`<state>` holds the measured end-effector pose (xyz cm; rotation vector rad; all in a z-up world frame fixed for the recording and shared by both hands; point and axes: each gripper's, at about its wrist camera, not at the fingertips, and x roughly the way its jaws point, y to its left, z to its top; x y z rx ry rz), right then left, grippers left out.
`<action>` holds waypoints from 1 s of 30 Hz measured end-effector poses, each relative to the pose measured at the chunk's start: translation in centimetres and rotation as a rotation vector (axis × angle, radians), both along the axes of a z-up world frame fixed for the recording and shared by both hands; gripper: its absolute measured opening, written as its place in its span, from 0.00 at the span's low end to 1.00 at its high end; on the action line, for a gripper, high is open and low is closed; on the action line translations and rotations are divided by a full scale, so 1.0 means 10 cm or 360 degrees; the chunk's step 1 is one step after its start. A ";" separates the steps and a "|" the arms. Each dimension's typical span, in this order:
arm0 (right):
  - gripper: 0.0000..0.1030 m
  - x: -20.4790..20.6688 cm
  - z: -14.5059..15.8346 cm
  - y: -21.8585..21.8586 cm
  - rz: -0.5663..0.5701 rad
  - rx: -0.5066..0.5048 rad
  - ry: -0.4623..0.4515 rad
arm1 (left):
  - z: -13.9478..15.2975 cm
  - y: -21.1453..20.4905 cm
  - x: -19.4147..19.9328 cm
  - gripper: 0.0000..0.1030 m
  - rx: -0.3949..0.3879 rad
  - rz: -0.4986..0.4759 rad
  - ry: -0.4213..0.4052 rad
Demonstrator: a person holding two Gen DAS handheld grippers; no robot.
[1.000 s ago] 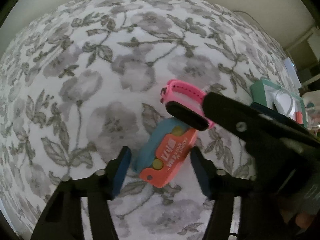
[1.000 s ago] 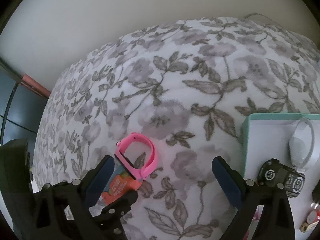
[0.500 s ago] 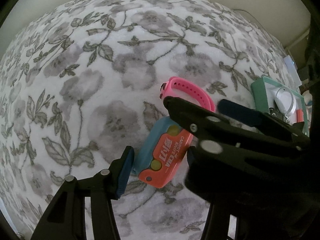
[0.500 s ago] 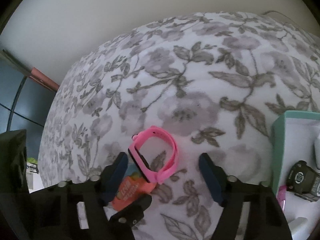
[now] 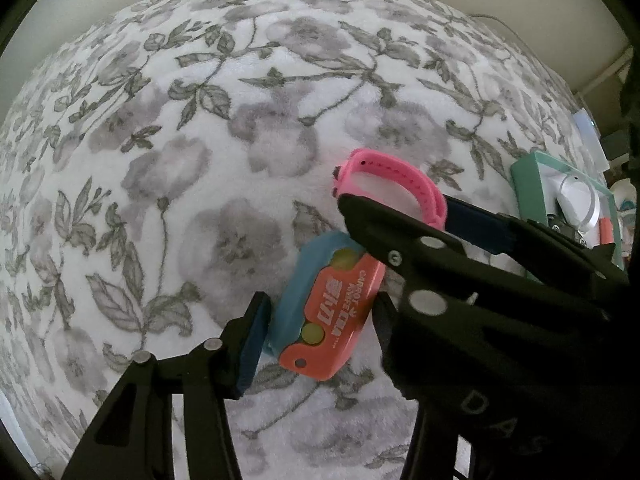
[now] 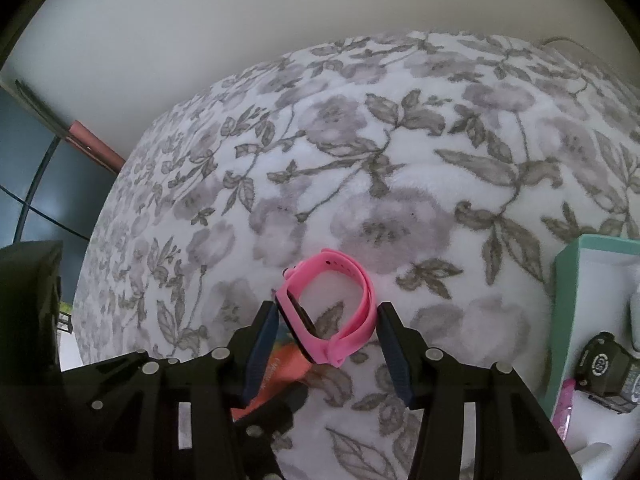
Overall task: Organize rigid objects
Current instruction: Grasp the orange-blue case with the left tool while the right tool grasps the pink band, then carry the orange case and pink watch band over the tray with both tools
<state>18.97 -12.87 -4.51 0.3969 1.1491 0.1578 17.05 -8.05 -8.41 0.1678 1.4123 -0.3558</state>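
A pink watch band [image 6: 332, 312] lies on the floral blanket [image 6: 360, 160]; it also shows in the left wrist view [image 5: 394, 184]. My right gripper [image 6: 326, 332] is open, its fingers either side of the band, close to its sides. An orange and blue toy knife [image 5: 326, 308] lies just in front of the band. My left gripper [image 5: 316, 328] is open around the knife, its right finger mostly hidden behind the right gripper's body [image 5: 480, 280]. In the right wrist view the knife [image 6: 276, 376] is mostly hidden under the gripper.
A teal-rimmed box [image 6: 568, 304] stands at the right, holding a black watch [image 6: 604, 368], a pink item [image 6: 566, 408] and a white object. It shows in the left wrist view [image 5: 524, 176] too. A dark cabinet [image 6: 36, 184] is at the far left.
My right gripper has moved left and forward over the pink band and narrowed around it. My left gripper has edged closer around the knife.
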 end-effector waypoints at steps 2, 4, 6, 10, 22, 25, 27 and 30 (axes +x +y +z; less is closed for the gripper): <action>0.53 -0.01 0.02 -0.02 -0.0003 -0.0013 -0.0002 | 0.01 0.03 0.02 0.49 -0.0003 0.0030 0.0003; 0.52 -0.03 0.04 -0.05 -0.0008 -0.0030 -0.0004 | 0.02 0.09 0.04 0.48 -0.0002 0.0069 0.0008; 0.52 -0.04 0.05 -0.08 -0.0016 -0.0044 -0.0004 | 0.02 0.14 0.05 0.47 0.0006 0.0089 0.0007; 0.52 -0.06 0.07 -0.15 -0.0032 -0.0055 -0.0001 | 0.01 0.24 0.09 0.46 0.0022 0.0139 0.0001; 0.52 -0.22 0.21 -0.30 -0.0046 -0.0124 -0.0012 | -0.03 0.83 0.28 0.46 0.0069 0.0436 -0.0025; 0.52 -0.28 0.27 -0.34 -0.0051 -0.0145 -0.0015 | -0.04 0.94 0.29 0.46 0.0075 0.0467 -0.0027; 0.52 -0.31 0.30 -0.36 -0.0056 -0.0154 -0.0018 | -0.06 0.95 0.28 0.45 0.0131 0.0445 -0.0054; 0.52 -0.37 0.37 -0.39 -0.0072 -0.0154 -0.0026 | -0.07 1.00 0.28 0.45 0.0167 0.0448 -0.0067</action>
